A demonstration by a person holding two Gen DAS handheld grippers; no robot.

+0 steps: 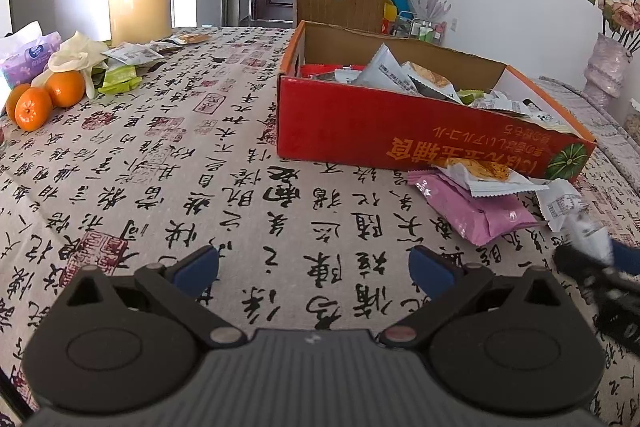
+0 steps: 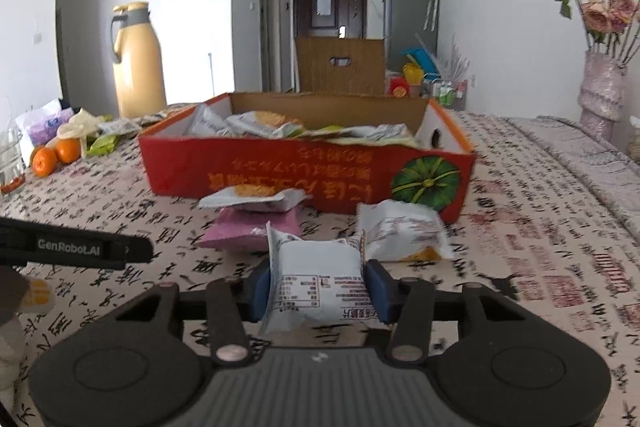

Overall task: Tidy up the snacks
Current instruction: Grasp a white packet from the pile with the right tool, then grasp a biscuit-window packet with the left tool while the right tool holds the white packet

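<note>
Now the right gripper (image 2: 318,293) pinches a white packet (image 2: 316,281) at lower centre; lift it clear, then over the red box (image 2: 280,175) at mid-frame; left gripper (image 1: 314,269) gapes empty.

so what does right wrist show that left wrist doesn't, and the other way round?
Right wrist only: the right gripper shut on a white snack packet, seen head-on, and another white packet beside the box.

Left wrist only: the left gripper, open, nothing between its fingers.

Both: the red box with snacks inside, the pink packet in front of it, the oranges and the yellow thermos.
</note>
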